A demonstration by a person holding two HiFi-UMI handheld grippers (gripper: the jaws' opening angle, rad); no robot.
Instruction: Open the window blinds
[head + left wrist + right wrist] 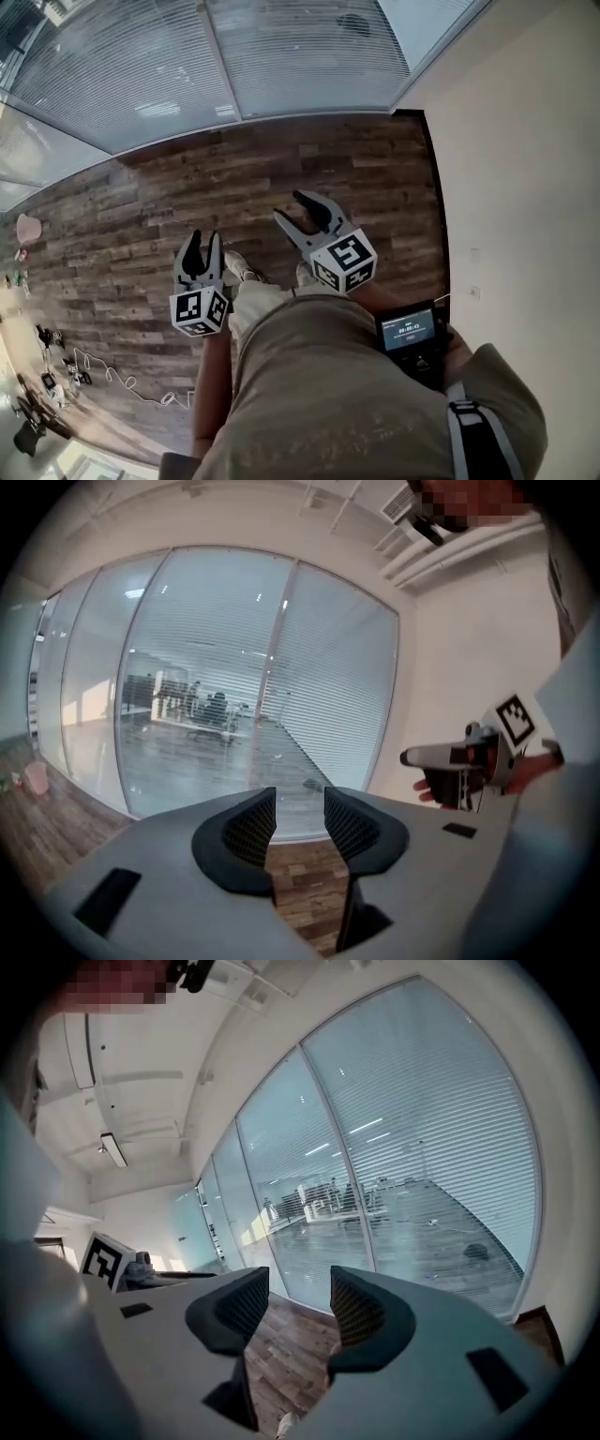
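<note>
My left gripper (204, 246) and right gripper (295, 211) hang spread and empty below the lowered blinds (131, 66) at the frame's top; a clean pull depends on finding what works them, which I can't make out.

window blinds (281, 56): top cut off by the head view's edge
dark patch (354, 23): in the window blinds near their right end, too blurred to identify
floor clutter (44, 336): far left of the window blinds, too small to tell
device screen (411, 333): well back from the window blinds, print unreadable
</note>
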